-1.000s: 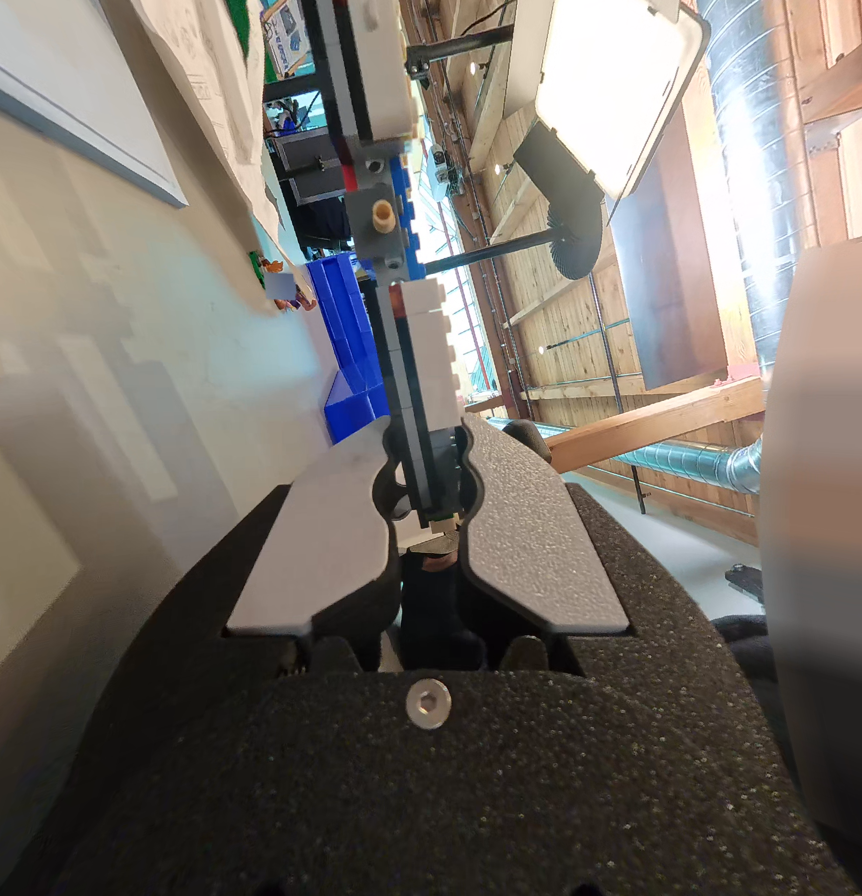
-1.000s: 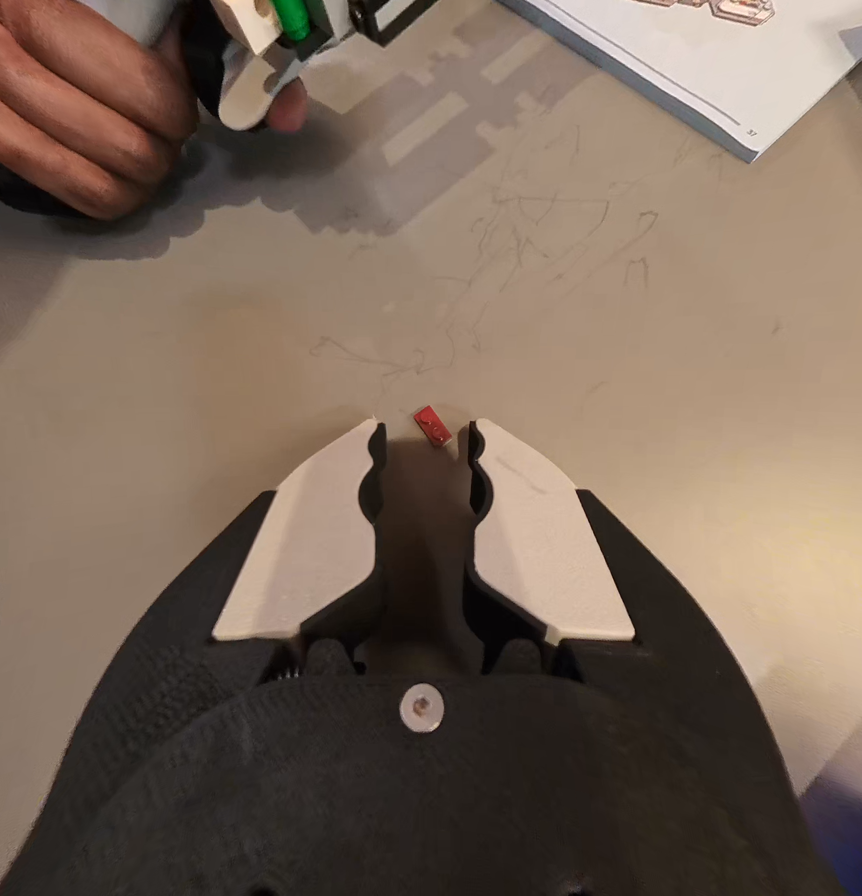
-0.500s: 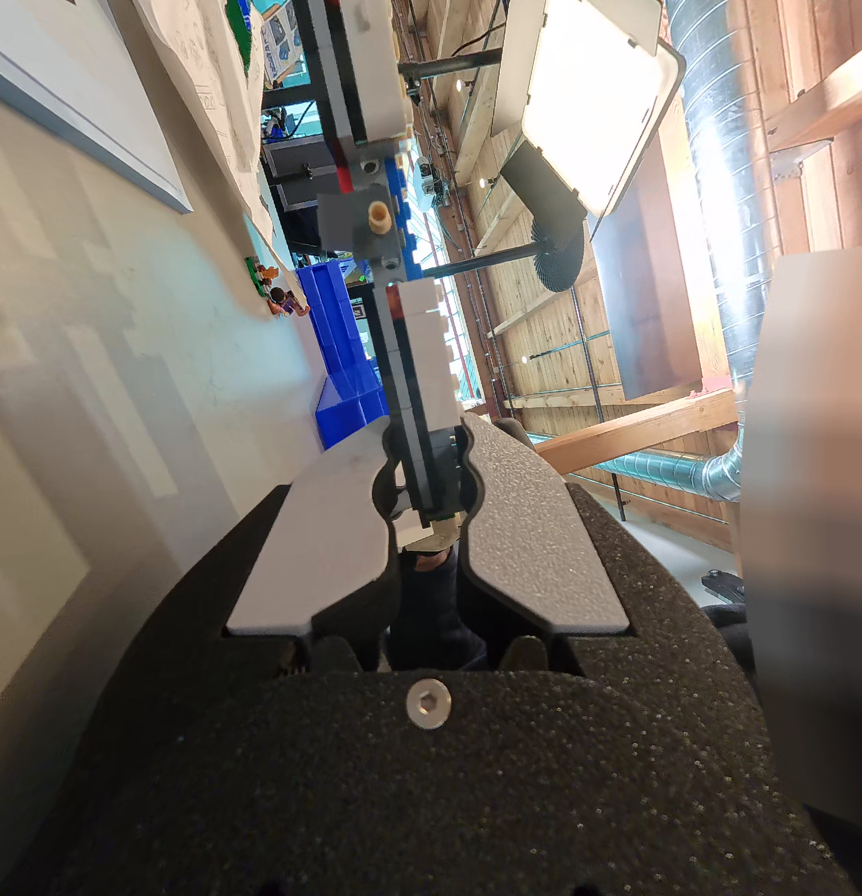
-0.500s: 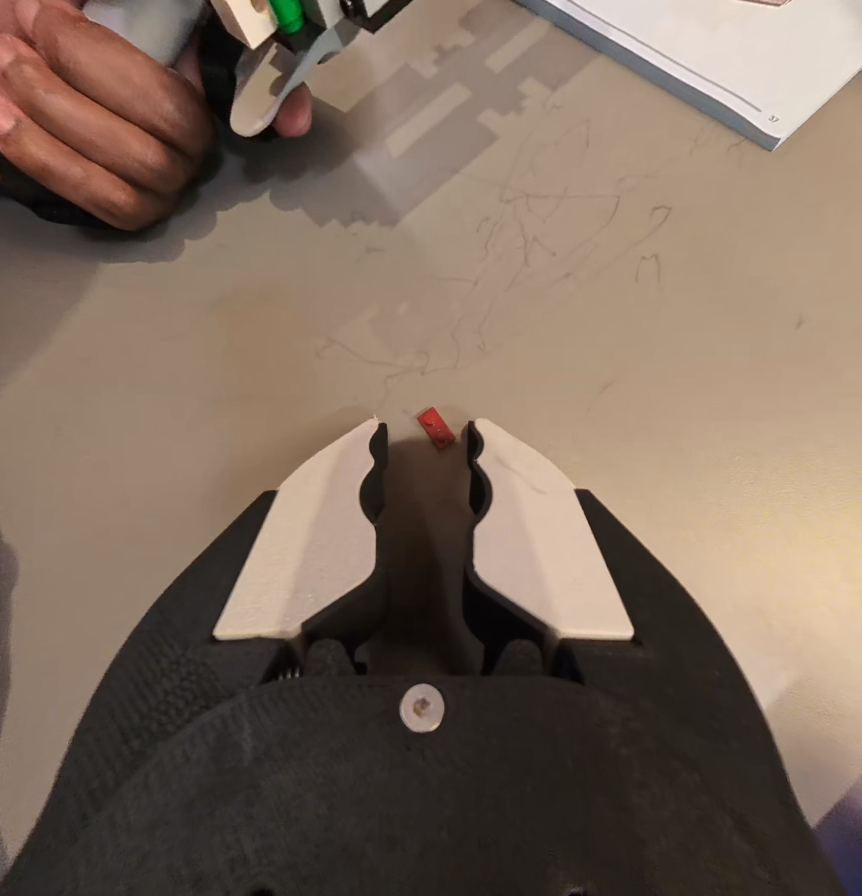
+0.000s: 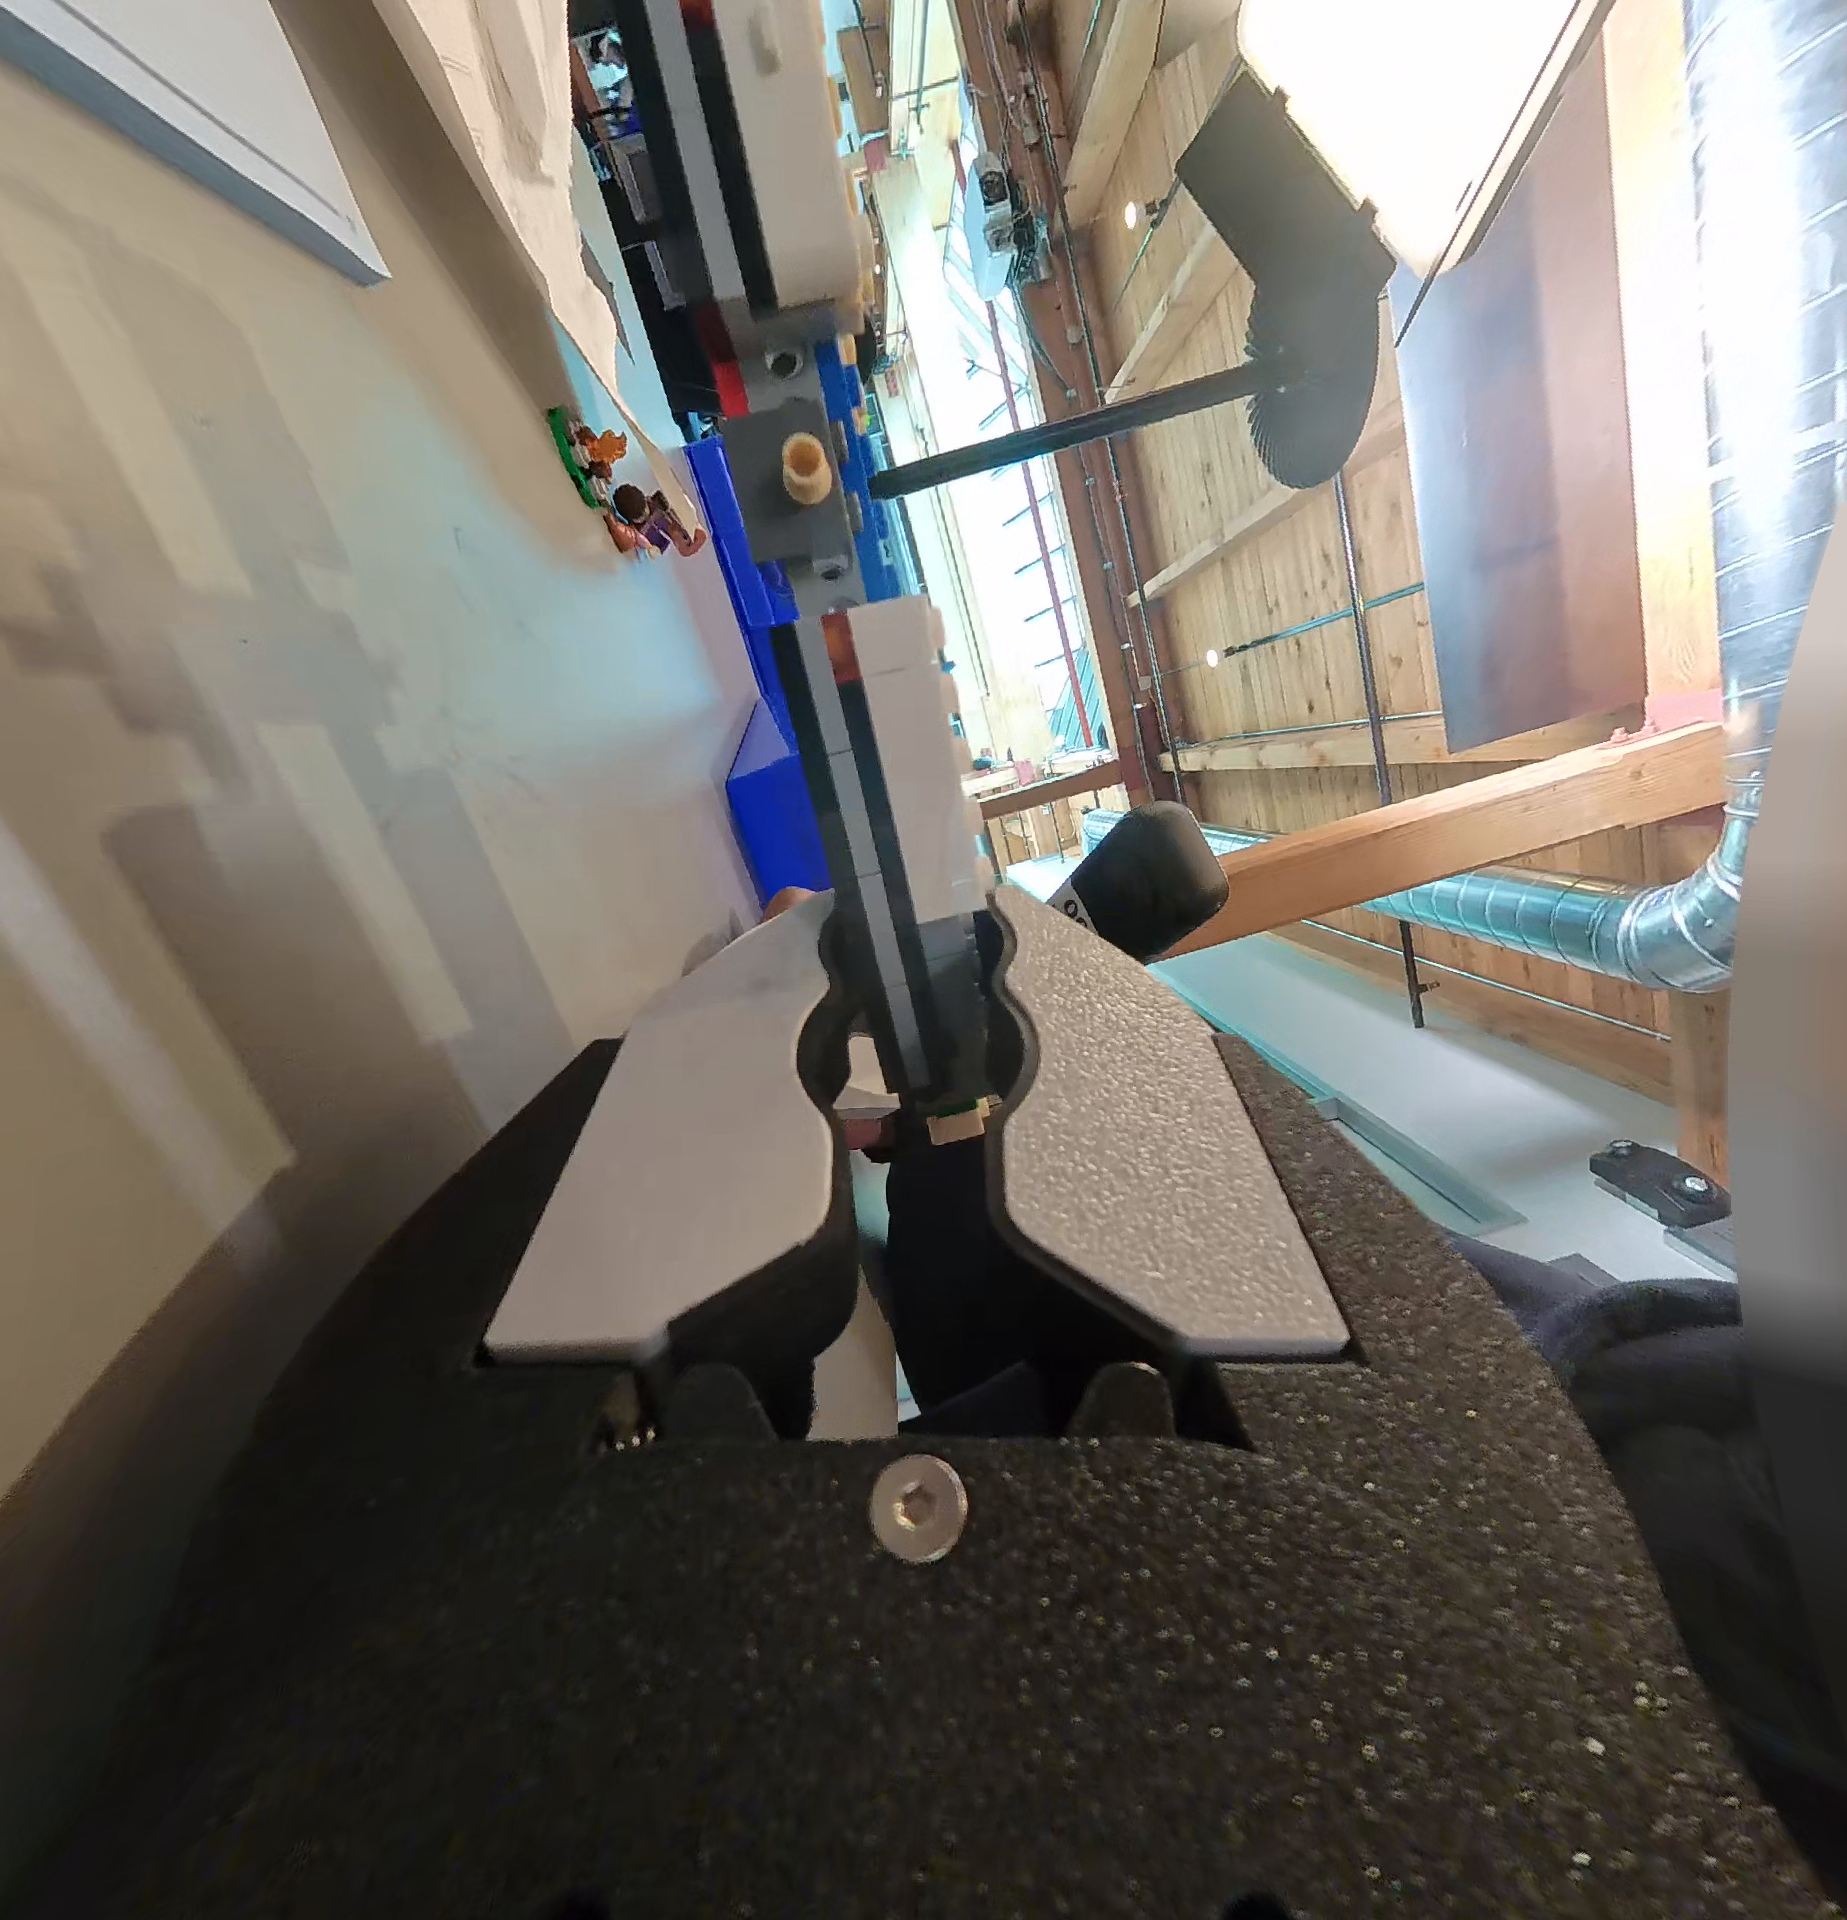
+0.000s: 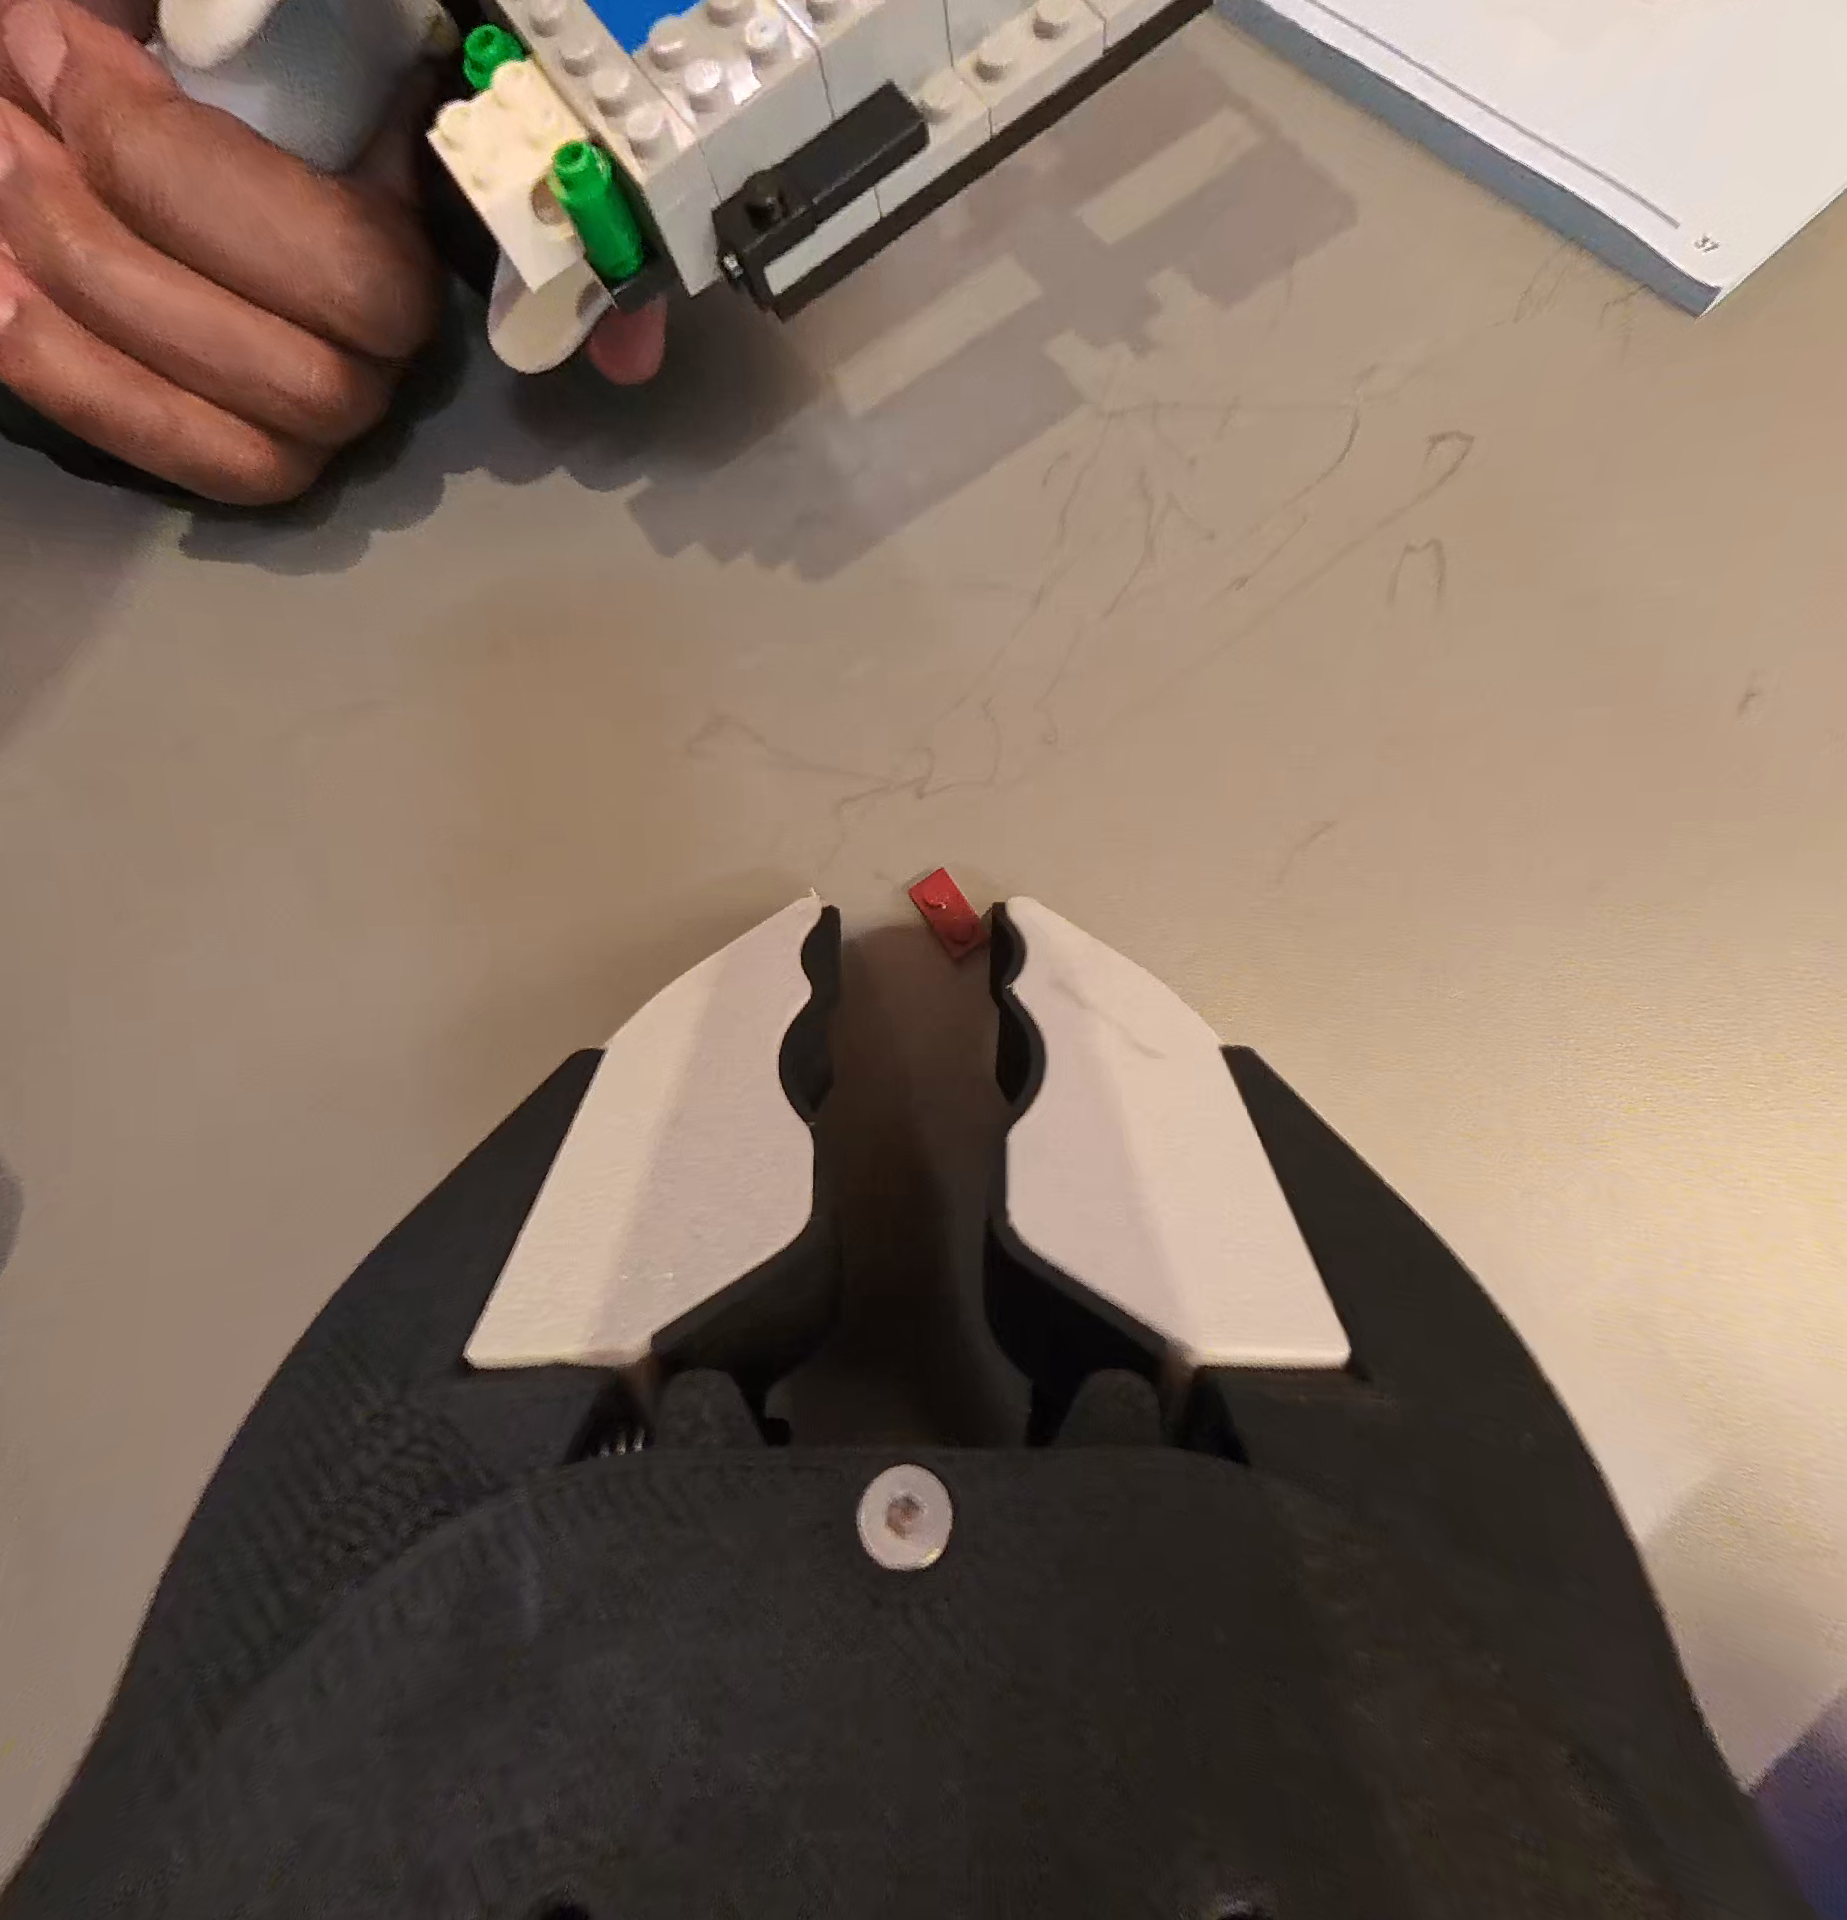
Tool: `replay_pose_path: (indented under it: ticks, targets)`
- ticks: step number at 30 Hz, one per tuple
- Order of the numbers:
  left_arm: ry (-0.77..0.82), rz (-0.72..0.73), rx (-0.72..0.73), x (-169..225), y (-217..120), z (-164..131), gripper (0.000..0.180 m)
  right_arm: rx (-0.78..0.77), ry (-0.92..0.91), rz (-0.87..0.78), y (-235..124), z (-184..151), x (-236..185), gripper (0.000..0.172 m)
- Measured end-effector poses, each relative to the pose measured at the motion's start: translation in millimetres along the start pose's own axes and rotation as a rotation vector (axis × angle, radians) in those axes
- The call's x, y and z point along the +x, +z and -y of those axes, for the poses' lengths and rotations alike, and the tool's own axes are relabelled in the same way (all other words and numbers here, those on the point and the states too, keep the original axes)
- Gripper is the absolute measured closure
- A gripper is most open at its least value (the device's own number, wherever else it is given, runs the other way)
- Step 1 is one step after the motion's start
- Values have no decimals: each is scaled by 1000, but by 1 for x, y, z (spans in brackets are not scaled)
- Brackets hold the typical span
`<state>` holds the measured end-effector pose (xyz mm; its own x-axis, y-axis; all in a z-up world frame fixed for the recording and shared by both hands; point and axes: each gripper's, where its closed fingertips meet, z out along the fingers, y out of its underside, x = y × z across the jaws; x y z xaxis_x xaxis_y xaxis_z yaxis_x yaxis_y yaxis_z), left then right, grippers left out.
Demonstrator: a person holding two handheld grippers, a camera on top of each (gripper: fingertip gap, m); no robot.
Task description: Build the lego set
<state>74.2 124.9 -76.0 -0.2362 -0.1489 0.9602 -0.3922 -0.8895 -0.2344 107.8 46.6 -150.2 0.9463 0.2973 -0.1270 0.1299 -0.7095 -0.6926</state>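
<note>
The left gripper [image 5: 914,925] pinches a long toy-brick model [image 5: 898,769]. The right gripper [image 6: 914,914] stands spread over the table [image 6: 1314,935], a small red brick [image 6: 948,912] just beside its right fingertip [image 6: 1012,920].

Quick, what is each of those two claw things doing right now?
Left gripper: fingers shut on a long brick model, gripped at one end.
Right gripper: fingers open, holding nothing; a small red plate lies on the table between the tips.
</note>
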Motion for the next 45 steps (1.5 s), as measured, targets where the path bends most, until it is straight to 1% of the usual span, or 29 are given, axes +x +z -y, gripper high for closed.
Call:
replay_pose_path:
  ticks: [30,38,45]
  targets:
    - [-36,-21,43,0,-6,8,159,0,-6,2,0,-1,-1,142]
    - [-35,-23,37,0,-5,7,159,10,14,42,-2,0,-3,138]
    - [-37,-24,32,0,-5,6,159,-4,3,40,0,1,-1,146]
